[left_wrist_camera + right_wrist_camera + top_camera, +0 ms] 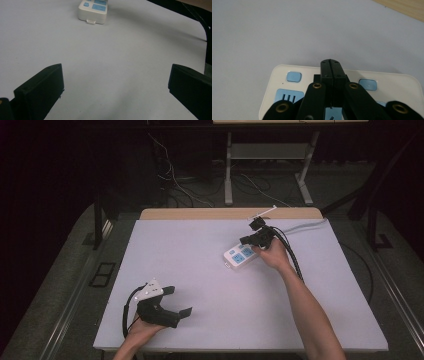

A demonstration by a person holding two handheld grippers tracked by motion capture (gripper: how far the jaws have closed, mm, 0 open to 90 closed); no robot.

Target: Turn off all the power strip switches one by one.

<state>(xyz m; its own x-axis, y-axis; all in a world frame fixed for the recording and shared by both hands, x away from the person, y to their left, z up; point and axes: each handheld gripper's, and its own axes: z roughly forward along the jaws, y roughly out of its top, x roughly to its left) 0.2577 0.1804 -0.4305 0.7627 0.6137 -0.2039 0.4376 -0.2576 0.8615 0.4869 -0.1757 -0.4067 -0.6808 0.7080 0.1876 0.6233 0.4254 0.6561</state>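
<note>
The right claw [333,65], jaws pressed together on nothing, hovers over the power strip [242,255] lying mid-surface [200,265], seemingly poised to press a switch, while the left claw [181,301] rests wide open nearby, idle.

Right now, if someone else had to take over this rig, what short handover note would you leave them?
Left gripper: fingers wide open, nothing between them, resting low near the front left of the table, pointing toward the power strip.
Right gripper: fingers shut together, nothing held, tips poised over the power strip's top between two blue buttons; contact cannot be told.
Power strip: white with blue sockets and buttons, lying flat at centre right of the table, its cable running off the back edge.
Done: right gripper brought onto the strip.
Left: probably pressing a button with the shut tips; the left gripper may be needed to steady the strip.
</note>
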